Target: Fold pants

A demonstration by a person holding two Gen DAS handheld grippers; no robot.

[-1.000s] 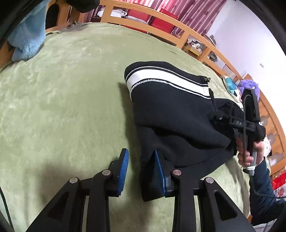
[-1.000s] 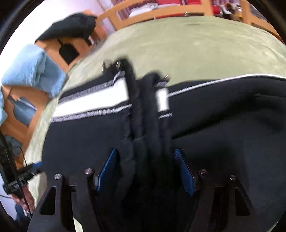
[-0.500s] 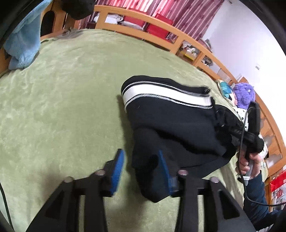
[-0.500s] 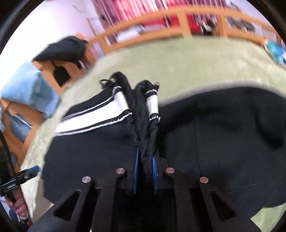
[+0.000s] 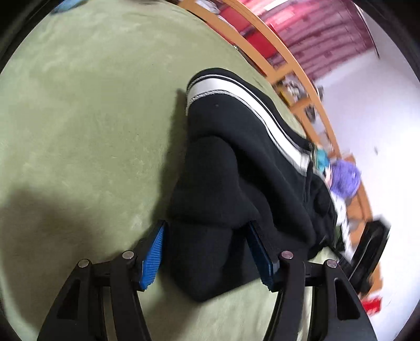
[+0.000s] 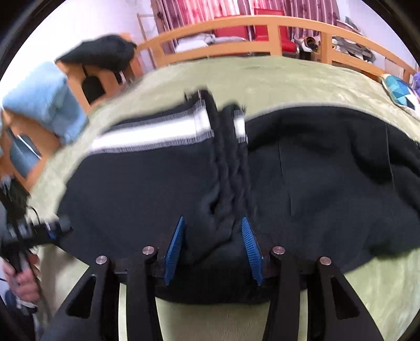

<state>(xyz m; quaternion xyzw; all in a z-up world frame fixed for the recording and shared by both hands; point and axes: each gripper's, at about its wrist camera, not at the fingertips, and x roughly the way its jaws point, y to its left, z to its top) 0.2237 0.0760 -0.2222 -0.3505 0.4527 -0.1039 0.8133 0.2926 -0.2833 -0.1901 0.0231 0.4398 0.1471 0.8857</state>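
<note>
Black pants [image 5: 225, 183] with a white side stripe lie folded in a bundle on the green bed cover [image 5: 78, 118]. My left gripper [image 5: 207, 249] is open, its blue pads on either side of a rounded black fold at the bundle's near end. In the right wrist view the pants [image 6: 315, 178] spread wide, stripe at the upper left. My right gripper [image 6: 212, 246] is open, with a bunched ridge of black cloth lying between its pads. The other gripper shows at the left edge [image 6: 29, 236], held in a hand.
A wooden bed rail [image 6: 262, 23] runs along the far side, with red chairs and striped curtains behind. A light blue blanket [image 6: 44, 99] and a black garment [image 6: 99, 55] hang at the left. A purple plush toy [image 5: 344, 178] sits past the pants.
My right gripper was shut on the bunched cloth half a second ago and is now open. My left gripper has moved in around the pants' near fold and turned.
</note>
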